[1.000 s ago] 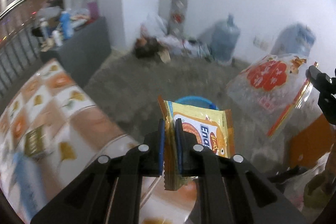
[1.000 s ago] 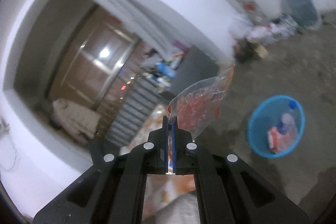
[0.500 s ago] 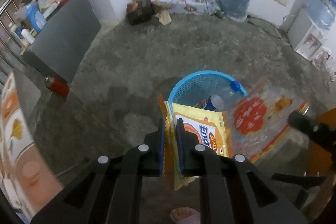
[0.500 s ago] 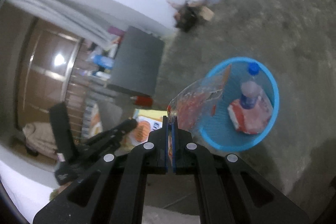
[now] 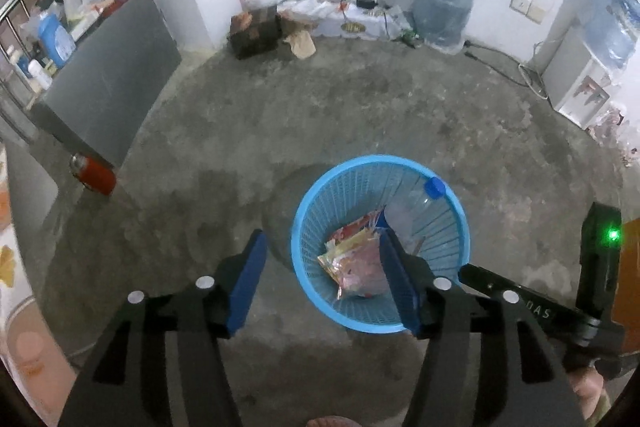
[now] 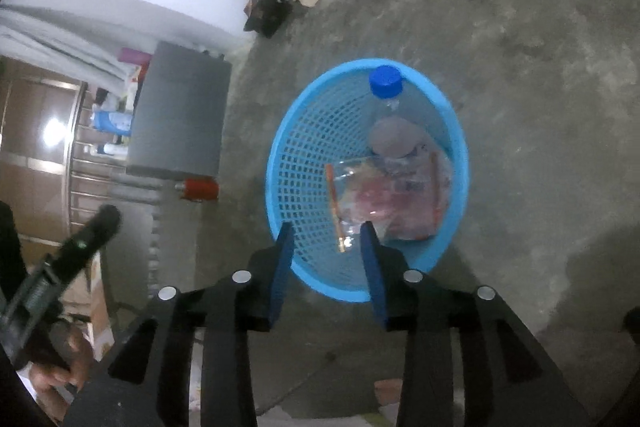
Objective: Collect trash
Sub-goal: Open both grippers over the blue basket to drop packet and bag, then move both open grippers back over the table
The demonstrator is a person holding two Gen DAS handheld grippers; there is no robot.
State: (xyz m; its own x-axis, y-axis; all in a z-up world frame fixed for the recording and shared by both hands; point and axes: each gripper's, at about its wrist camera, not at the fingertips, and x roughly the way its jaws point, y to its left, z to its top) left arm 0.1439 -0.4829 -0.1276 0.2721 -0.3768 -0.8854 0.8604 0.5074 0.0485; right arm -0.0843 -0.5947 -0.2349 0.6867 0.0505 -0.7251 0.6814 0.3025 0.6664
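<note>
Spread left claw (image 5: pixel 322 269) above blue basket (image 5: pixel 460 223)

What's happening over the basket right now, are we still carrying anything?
Nothing is being carried. The left gripper and the right gripper both hang open above the blue basket on the concrete floor. Inside the basket lie snack wrappers, a clear bag with red print and a plastic bottle with a blue cap. A red can lies on the floor beside the grey cabinet, outside the basket.
</note>
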